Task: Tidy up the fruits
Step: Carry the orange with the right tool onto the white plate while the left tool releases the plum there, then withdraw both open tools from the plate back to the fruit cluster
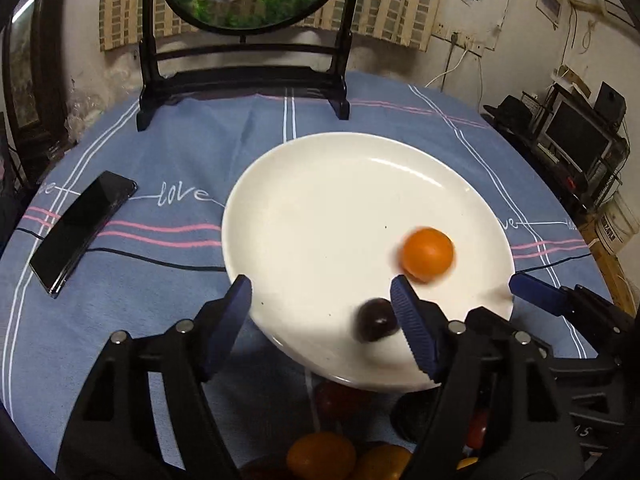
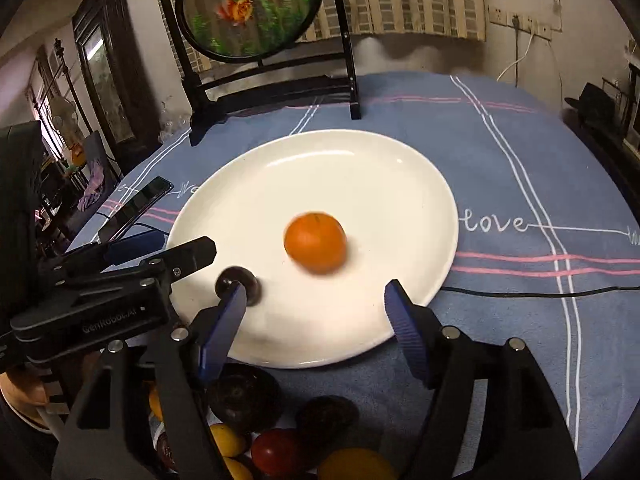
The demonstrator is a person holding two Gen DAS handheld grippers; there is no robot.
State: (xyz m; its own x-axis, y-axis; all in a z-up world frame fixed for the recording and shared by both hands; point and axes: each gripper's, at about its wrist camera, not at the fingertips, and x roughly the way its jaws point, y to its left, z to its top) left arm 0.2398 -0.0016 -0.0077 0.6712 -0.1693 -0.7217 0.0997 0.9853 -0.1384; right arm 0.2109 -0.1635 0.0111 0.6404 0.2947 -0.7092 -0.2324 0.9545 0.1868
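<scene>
- Left wrist view: the left gripper (image 1: 322,294) hangs over the near rim of the white plate (image 1: 320,184), jaws spread wide with nothing between them
- An orange fruit (image 1: 427,254) sits blurred on the plate, ahead and to the right of these fingers; a dark round fruit (image 1: 376,319) lies just beside the inner face of the right finger
- More loose fruits (image 1: 320,458) lie under the gripper, off the plate; a black phone (image 1: 82,232) rests on the blue tablecloth (image 1: 180,152), which reads "love"
- Right wrist view: the right gripper (image 2: 314,300) is also spread and empty, and the orange fruit (image 2: 315,242) lies straight ahead between its fingers, so this hand looks better lined up for it
- Both fruits are round, so no long axis matters
- The dark round fruit (image 2: 238,285) touches or hides behind the left fingertip; I cannot tell which
- The other gripper's body carries "GenRobot.AI"; the cloth again reads "love"
</scene>
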